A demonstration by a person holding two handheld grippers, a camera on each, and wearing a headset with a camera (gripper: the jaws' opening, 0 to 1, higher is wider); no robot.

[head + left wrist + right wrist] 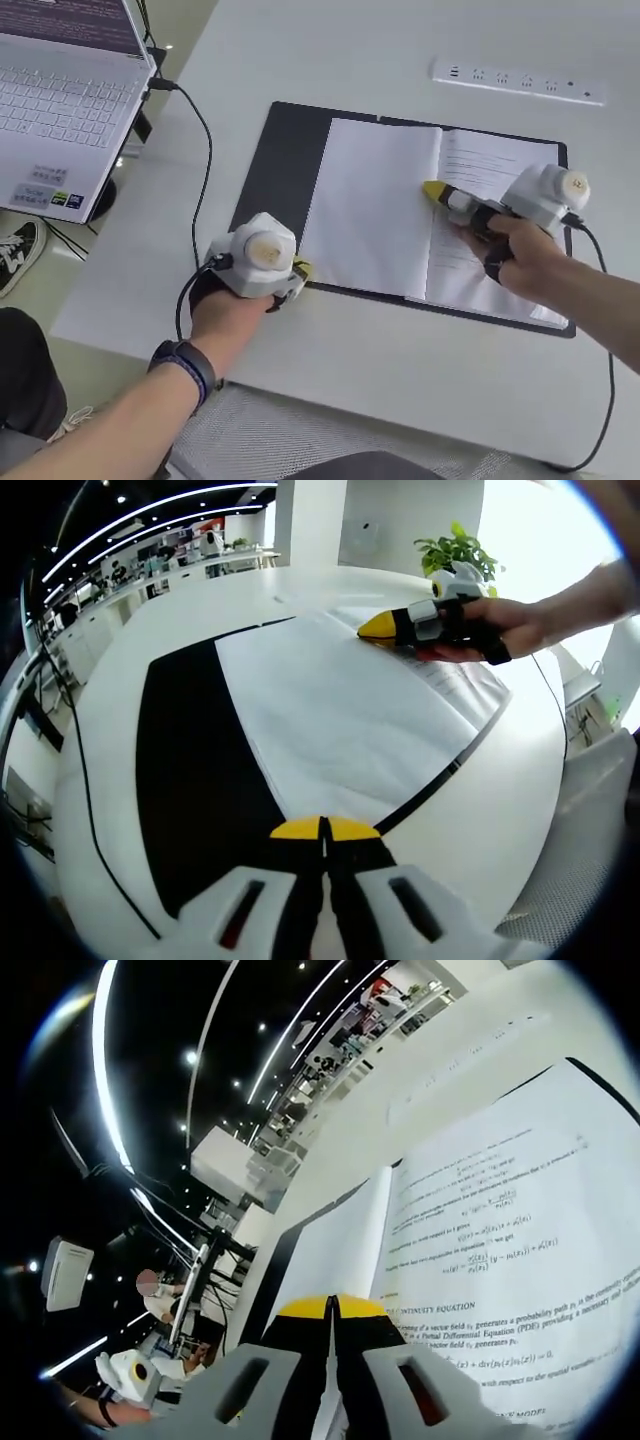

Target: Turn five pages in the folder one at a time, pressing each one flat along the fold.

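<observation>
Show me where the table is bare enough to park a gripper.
Bare table runs between the folder and the near edge, and behind it up to the power strip. Crowded: the fold, where the right gripper sits, and the folder's near corner by the left gripper.

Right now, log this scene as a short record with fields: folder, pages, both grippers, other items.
folder: black, open flat on the white table
left page: blank, lying flat
right page: printed text
right gripper: jaws shut, tips at the fold between the pages
left gripper: jaws shut, at the folder's near left edge
other items: laptop at far left, power strip beyond the folder
</observation>
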